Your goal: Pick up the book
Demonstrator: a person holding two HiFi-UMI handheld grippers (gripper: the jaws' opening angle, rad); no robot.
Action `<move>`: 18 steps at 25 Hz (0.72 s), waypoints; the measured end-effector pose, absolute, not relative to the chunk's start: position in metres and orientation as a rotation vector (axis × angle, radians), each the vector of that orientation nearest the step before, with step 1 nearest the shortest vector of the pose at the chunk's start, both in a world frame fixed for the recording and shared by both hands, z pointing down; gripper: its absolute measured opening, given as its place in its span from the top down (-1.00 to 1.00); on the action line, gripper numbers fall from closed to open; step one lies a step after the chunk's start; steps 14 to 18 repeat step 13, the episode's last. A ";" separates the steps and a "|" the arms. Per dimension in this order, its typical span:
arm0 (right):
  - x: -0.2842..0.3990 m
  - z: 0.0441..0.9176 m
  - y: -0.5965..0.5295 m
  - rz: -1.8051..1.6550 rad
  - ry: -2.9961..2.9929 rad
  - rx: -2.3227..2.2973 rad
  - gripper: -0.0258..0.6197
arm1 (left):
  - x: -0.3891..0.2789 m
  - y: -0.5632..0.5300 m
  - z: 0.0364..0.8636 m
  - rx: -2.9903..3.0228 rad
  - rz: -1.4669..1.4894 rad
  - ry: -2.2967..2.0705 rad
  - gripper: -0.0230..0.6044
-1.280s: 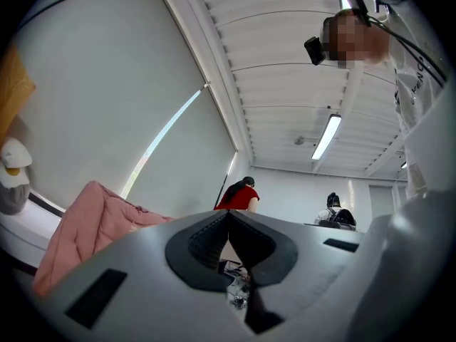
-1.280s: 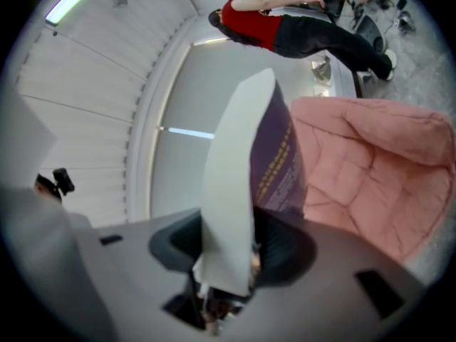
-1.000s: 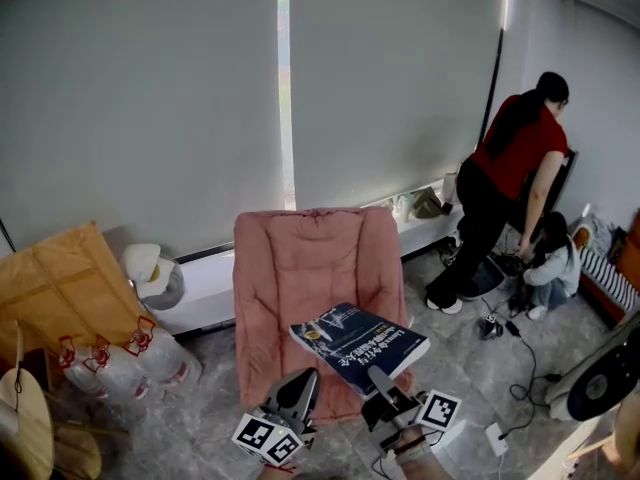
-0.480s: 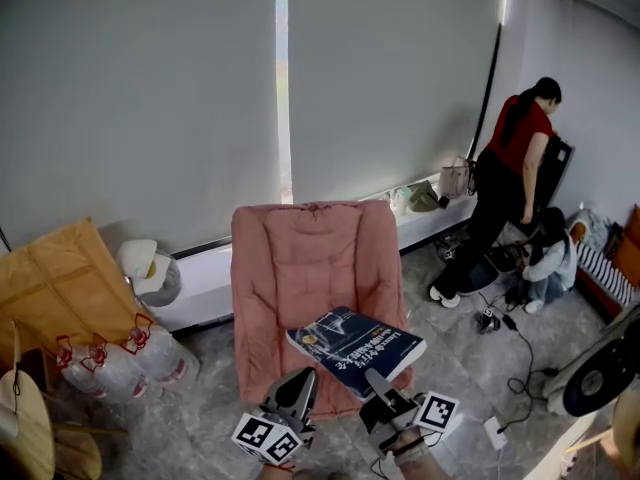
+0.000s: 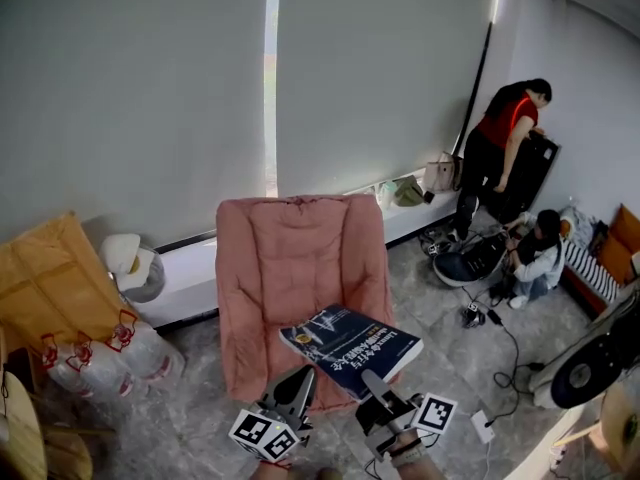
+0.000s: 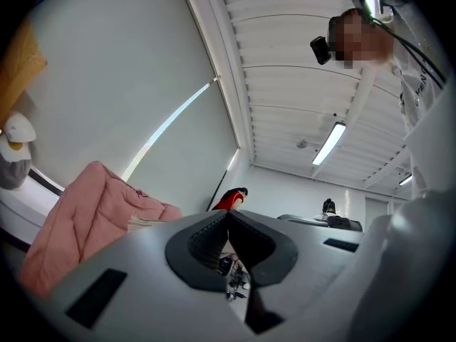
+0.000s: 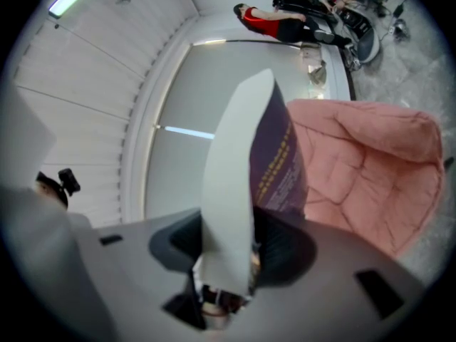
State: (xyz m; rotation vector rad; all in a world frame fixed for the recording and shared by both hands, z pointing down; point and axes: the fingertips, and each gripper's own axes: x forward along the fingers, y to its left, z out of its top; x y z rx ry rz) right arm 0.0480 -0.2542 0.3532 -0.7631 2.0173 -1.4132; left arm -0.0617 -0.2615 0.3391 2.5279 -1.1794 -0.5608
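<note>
Starting at the left, the left gripper (image 5: 298, 386) sat low in the head view with its jaws pressed together on nothing, as its own view confirmed, so it lent no support. Just right of it, the book (image 5: 350, 343) hung in the air over the front of the pink chair (image 5: 290, 268), blue cover up and reaching away from the person. Its near edge was clamped between the pads of the right gripper (image 5: 372, 383), whose own view showed the page block standing between the jaws. The task looked all but done, yet the hold seemed to me the weak point. One gripper pinched one edge while most of the book's weight hung beyond it, so the book could pivot in the pads, sag or fan open. It could then slide out onto the chair or the stone floor (image 5: 450, 368), especially on a quick swing or tilt. Farther right, a person in red (image 5: 505, 138) stood by a dark case (image 5: 532, 173), and another person (image 5: 538, 258) crouched beside it. Against the earlier head view, chair and book sat further left in the picture and both grippers and the grip looked unchanged. The person in red had straightened and stepped back toward the case.
</note>
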 end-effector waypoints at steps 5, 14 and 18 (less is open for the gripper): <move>0.054 0.362 -0.250 -1.442 1.974 -0.796 0.35 | -0.063 -0.260 0.345 2.514 -0.550 -1.168 0.89; 0.046 0.367 -0.248 -1.451 2.006 -0.794 0.35 | -0.068 -0.265 0.355 2.501 -0.540 -1.159 0.89; 0.046 0.367 -0.248 -1.451 2.006 -0.794 0.35 | -0.068 -0.265 0.355 2.501 -0.540 -1.159 0.89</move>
